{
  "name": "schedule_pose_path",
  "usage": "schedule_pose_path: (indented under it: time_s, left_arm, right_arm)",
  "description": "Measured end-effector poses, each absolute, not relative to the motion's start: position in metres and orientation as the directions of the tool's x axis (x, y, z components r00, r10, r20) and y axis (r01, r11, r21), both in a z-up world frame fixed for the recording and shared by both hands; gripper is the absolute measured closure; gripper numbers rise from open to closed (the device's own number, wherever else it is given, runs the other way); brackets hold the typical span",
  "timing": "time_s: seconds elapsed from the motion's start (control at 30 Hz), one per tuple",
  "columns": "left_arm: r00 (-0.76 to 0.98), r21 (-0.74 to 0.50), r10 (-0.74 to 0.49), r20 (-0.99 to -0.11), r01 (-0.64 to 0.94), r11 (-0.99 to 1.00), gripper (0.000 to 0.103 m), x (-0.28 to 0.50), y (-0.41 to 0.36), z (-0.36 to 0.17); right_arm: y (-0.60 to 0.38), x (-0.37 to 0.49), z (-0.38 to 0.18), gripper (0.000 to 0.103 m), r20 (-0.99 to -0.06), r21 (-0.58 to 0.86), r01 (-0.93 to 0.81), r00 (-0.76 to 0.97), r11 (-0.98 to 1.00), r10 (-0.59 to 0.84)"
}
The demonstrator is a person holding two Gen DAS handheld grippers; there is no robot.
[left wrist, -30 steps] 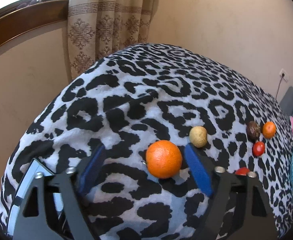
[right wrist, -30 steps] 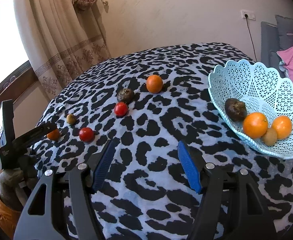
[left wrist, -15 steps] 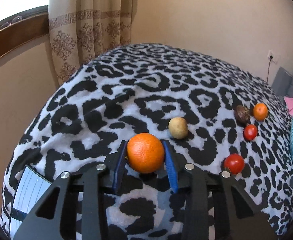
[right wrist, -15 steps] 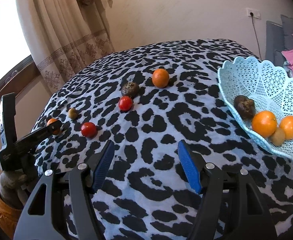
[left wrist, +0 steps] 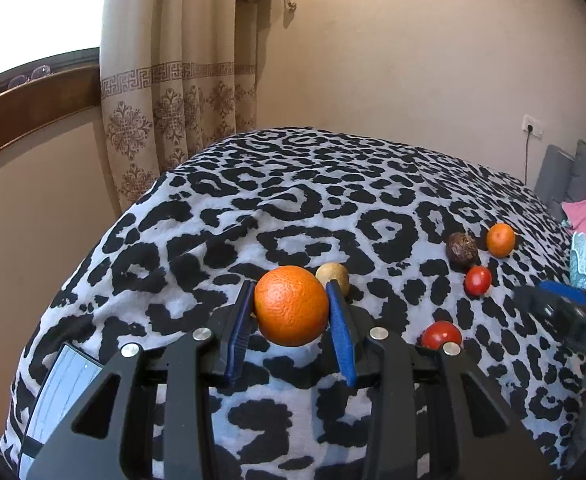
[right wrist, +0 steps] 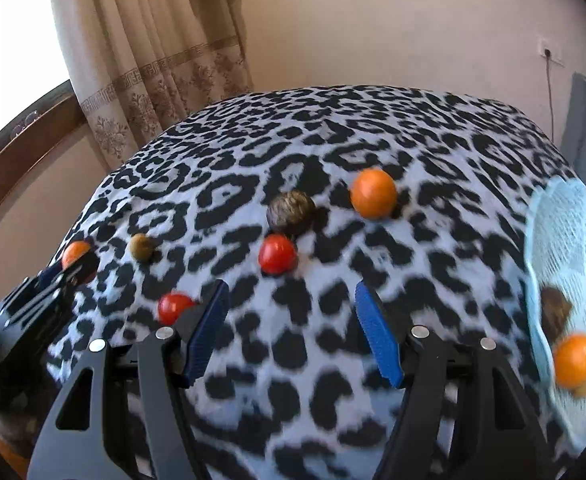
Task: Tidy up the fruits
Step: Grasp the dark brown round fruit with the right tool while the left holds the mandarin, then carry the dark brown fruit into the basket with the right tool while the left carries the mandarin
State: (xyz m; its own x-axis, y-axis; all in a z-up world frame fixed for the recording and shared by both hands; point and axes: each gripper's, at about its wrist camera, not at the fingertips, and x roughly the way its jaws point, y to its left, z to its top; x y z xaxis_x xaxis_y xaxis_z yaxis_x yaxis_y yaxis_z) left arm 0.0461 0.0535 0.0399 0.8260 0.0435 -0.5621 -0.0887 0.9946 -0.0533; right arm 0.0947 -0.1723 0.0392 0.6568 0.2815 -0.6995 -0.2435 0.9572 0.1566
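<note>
Since half a second ago the left tool (left wrist: pixel 291 330) has raised the big orange (left wrist: pixel 291 305) off the bed (left wrist: pixel 293 208); its blue pads press both sides of the fruit, which now hangs above the leopard-print cover near the bed's left edge. A small tan fruit (left wrist: pixel 333 277) lies on the cover just behind the orange. Further right along the bed: a red tomato (left wrist: pixel 441 334) partly hidden by the left tool's frame, a second tomato (left wrist: pixel 478 280), a dark wrinkled fruit (left wrist: pixel 461 248) and a small orange (left wrist: pixel 501 240).

Right tool (right wrist: pixel 291 332) holds nothing, fingers spread wide above bare cover; the view is motion-blurred. A tomato sits just beyond its left finger (right wrist: pixel 209 332). At the bed's right edge stands the pale blue basket (right wrist: pixel 565 232), holding a dark fruit (right wrist: pixel 555 312) and oranges (right wrist: pixel 575 360); exact count unclear from blur. A curtain (left wrist: pixel 173 80) hangs behind the bed.
</note>
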Motion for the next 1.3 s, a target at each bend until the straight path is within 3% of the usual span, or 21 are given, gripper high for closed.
schedule_pose_path:
  time_s: [0.6,0.7,0.77,0.83,1.3]
  left_arm:
    - [0.811,-0.095,0.029,-0.584,-0.103,0.990,0.066,0.050,0.061,0.034]
    - [0.810,-0.101,0.026,-0.586,-0.105,0.989,0.066,0.050,0.062,0.034]
    - [0.810,-0.100,0.027,-0.586,-0.104,0.990,0.066,0.050,0.062,0.034]
    - [0.810,-0.098,0.027,-0.585,-0.104,0.990,0.066,0.050,0.061,0.034]
    - [0.810,-0.098,0.028,-0.585,-0.105,0.990,0.066,0.050,0.061,0.034]
  right_arm:
    - [-0.141,0.182,0.009,0.037,-0.758,0.110,-0.213,0.613,0.971,0.221]
    - [-0.136,0.186,0.009,0.044,-0.760,0.081,-0.216,0.618,0.973,0.200]
    - [-0.133,0.188,0.008,0.055,-0.760,0.044,-0.211,0.627,0.977,0.170]
    - [-0.132,0.187,0.008,0.060,-0.757,0.030,-0.219,0.632,0.975,0.165]
    - [-0.133,0.163,0.028,0.061,-0.724,0.067,-0.232,0.658,0.970,0.207]
